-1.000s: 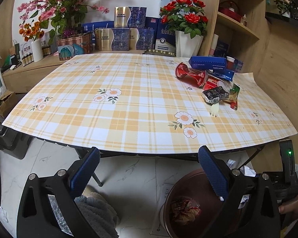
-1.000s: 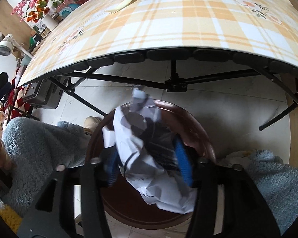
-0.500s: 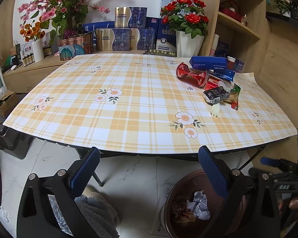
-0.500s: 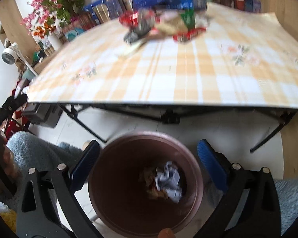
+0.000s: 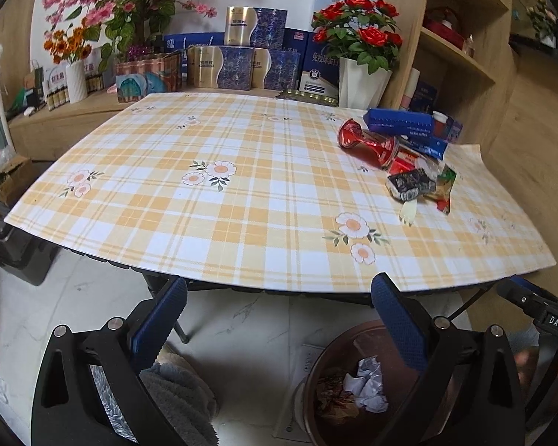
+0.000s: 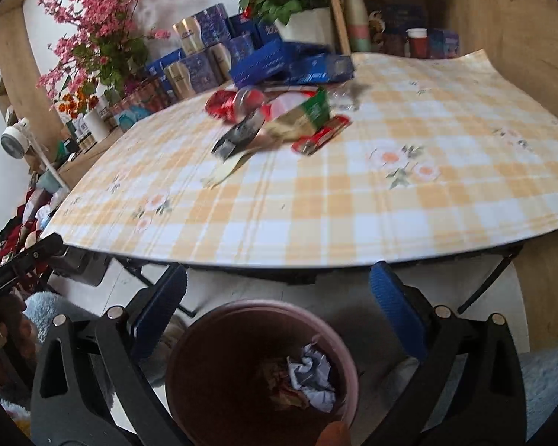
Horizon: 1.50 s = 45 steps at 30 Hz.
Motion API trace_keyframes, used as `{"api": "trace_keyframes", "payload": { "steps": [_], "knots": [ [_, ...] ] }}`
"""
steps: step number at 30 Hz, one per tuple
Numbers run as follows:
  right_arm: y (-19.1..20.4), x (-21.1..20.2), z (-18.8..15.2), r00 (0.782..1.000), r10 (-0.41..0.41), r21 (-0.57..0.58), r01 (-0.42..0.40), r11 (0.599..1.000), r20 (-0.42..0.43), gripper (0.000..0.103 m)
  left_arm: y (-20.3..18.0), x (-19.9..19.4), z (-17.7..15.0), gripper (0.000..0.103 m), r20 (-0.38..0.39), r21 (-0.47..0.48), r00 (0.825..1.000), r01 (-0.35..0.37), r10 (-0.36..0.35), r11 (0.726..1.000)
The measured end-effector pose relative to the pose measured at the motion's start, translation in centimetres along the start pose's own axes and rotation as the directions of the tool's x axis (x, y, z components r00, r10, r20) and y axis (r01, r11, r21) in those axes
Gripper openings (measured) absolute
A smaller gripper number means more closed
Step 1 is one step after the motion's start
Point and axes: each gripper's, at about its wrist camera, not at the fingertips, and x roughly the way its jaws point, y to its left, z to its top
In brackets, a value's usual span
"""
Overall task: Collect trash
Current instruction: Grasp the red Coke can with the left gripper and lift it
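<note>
left gripper (image 5: 279, 319): jaws wide, empty. bin (image 6: 219, 319): now holds the crumpled paper (image 6: 312, 375) we gripped a second ago. right gripper (image 6: 277, 306): spread fully, empty, lifted clear. wrapper pile (image 5: 413, 163) on the table (image 5: 241, 204): ours to collect next.

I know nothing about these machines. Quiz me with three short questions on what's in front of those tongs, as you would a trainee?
1. True or false: the right tongs hold a piece of trash.
2. Where does the crumpled white paper lie? A) on the table B) in the brown bin C) on the floor
3. Fill in: the trash pile not yet collected sits on the ___ tablecloth.

Key:
1. False; both tongs, the left tongs too, are open and empty.
2. B, in the brown bin.
3. Checked.
</note>
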Motion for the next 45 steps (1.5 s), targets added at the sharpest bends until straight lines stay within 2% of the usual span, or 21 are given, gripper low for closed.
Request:
{"api": "trace_keyframes", "payload": {
  "steps": [1, 4, 7, 9, 12, 14, 16, 18, 19, 21, 23, 26, 27, 31, 34, 36, 37, 40, 41, 43, 45],
  "knots": [
    [-0.3, -0.2, 0.4, 1.000, -0.005, 0.002, 0.005, 1.000, 0.008, 0.097, 0.1, 0.0, 0.2, 0.097, -0.003, -0.010, 1.000, 0.005, -0.005, 1.000],
    [-1.2, -0.7, 1.1, 0.999, -0.025, 0.016, 0.025, 1.000, 0.044, 0.097, 0.5, 0.6, 1.5, 0.086, -0.029, -0.036, 0.999, 0.039, -0.040, 0.999],
    [-2.5, -1.0, 2.5, 0.996, -0.048, 0.044, 0.045, 0.998, 0.071, 0.097, 0.0, 1.5, 3.5, 0.084, -0.050, -0.046, 0.996, 0.065, -0.067, 0.997],
    [-3.2, -0.9, 3.2, 0.996, -0.055, 0.060, 0.051, 0.997, 0.077, 0.097, -0.5, 2.3, 5.2, 0.083, -0.048, -0.070, 0.992, 0.110, -0.114, 0.991],
    [-4.4, -0.5, 4.5, 0.995, -0.072, 0.084, 0.066, 0.994, 0.074, 0.097, -1.5, 4.8, 7.7, 0.078, -0.077, -0.151, 0.977, 0.186, -0.200, 0.971],
    [-4.6, -0.5, 5.0, 0.991, -0.100, 0.086, 0.092, 0.992, 0.085, 0.097, -2.1, 7.2, 9.3, 0.072, -0.097, -0.249, 0.956, 0.245, -0.275, 0.937],
    [-5.0, -0.3, 5.7, 0.988, -0.131, 0.080, 0.124, 0.989, 0.081, 0.097, -2.5, 9.8, 10.5, 0.067, -0.107, -0.354, 0.930, 0.294, -0.351, 0.888],
    [-5.3, -0.2, 6.0, 0.986, -0.143, 0.083, 0.136, 0.987, 0.082, 0.097, -2.8, 12.9, 11.7, 0.063, -0.100, -0.476, 0.903, 0.324, -0.417, 0.817],
    [-5.6, -0.1, 6.3, 0.986, -0.145, 0.086, 0.138, 0.987, 0.084, 0.097, -3.0, 14.6, 12.3, 0.061, -0.081, -0.541, 0.889, 0.341, -0.451, 0.769],
    [-6.1, 0.0, 6.7, 0.986, -0.146, 0.093, 0.138, 0.986, 0.081, 0.097, -3.3, 17.0, 13.0, 0.060, -0.050, -0.610, 0.877, 0.353, -0.479, 0.710],
    [-6.6, 0.0, 6.9, 0.986, -0.146, 0.102, 0.137, 0.985, 0.078, 0.097, -3.5, 19.3, 13.5, 0.058, -0.036, -0.662, 0.868, 0.350, -0.495, 0.662],
    [-7.4, 0.0, 7.3, 0.986, -0.150, 0.110, 0.141, 0.984, 0.078, 0.097, -3.8, 22.2, 13.8, 0.051, -0.040, -0.725, 0.861, 0.324, -0.507, 0.607],
    [-7.7, 0.0, 7.4, 0.985, -0.155, 0.112, 0.146, 0.983, 0.076, 0.097, -4.0, 23.0, 13.9, 0.050, -0.044, -0.737, 0.861, 0.314, -0.506, 0.599],
    [-8.6, 0.1, 7.6, 0.984, -0.165, 0.121, 0.155, 0.980, 0.073, 0.097, -4.9, 25.7, 14.1, 0.046, -0.070, -0.750, 0.862, 0.287, -0.502, 0.597],
    [-9.2, 0.4, 7.8, 0.983, -0.172, 0.124, 0.164, 0.979, 0.062, 0.097, -5.5, 26.7, 14.2, 0.040, -0.066, -0.755, 0.853, 0.296, -0.517, 0.586],
    [-9.4, 0.5, 8.0, 0.983, -0.176, 0.121, 0.168, 0.978, 0.056, 0.097, -5.6, 27.0, 14.3, 0.018, -0.069, -0.749, 0.851, 0.300, -0.521, 0.590],
    [-9.4, 0.6, 8.2, 0.982, -0.180, 0.113, 0.173, 0.978, 0.053, 0.097, -5.7, 26.7, 14.6, 0.011, -0.062, -0.727, 0.855, 0.315, -0.515, 0.610],
    [-9.0, 0.7, 8.7, 0.980, -0.191, 0.080, 0.187, 0.979, 0.056, 0.097, -5.7, 25.5, 15.4, 0.005, -0.053, -0.670, 0.864, 0.341, -0.500, 0.660],
    [-8.8, 0.7, 9.0, 0.979, -0.193, 0.065, 0.189, 0.980, 0.058, 0.097, -5.7, 24.7, 15.9, 0.005, -0.055, -0.637, 0.872, 0.345, -0.487, 0.690],
    [-8.1, 1.0, 9.7, 0.978, -0.200, 0.024, 0.199, 0.980, 0.057, 0.097, -5.5, 22.9, 16.8, 0.005, -0.066, -0.555, 0.900, 0.326, -0.432, 0.765],
    [-7.4, 1.3, 10.5, 0.976, -0.207, -0.023, 0.209, 0.978, 0.059, 0.097, -5.0, 21.1, 17.4, 0.005, -0.062, -0.483, 0.919, 0.314, -0.390, 0.817]
  ]
}}
